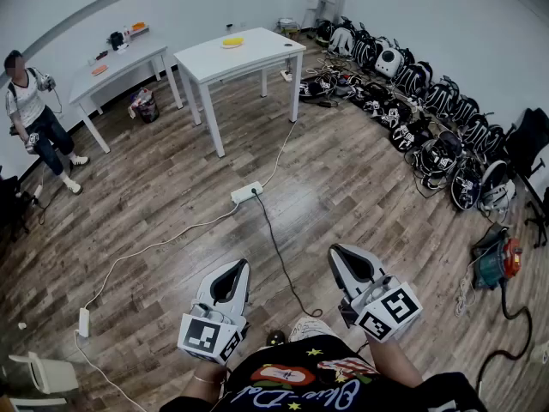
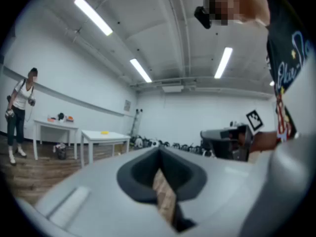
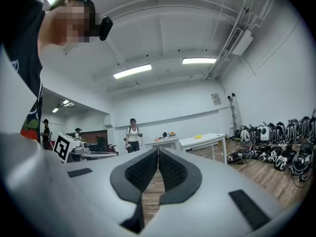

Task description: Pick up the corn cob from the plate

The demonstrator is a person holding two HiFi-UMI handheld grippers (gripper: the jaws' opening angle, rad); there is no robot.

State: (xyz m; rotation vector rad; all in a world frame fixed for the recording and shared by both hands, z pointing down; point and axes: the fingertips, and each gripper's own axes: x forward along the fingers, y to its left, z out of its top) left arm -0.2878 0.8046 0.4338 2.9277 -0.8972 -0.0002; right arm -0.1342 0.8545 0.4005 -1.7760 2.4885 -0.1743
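Note:
The corn cob is a small yellow shape on a plate, on the white table far across the room. It shows as a yellow speck in the left gripper view and in the right gripper view. My left gripper and right gripper are held level, close to my body, a long way from that table. Both are shut with nothing between the jaws; the tips meet in the left gripper's own view and the right gripper's own view.
A second white table with small items stands left of the first. A person stands by the left wall. A power strip and cables lie on the wood floor. Backpacks and helmets line the right wall. A white chair is at bottom left.

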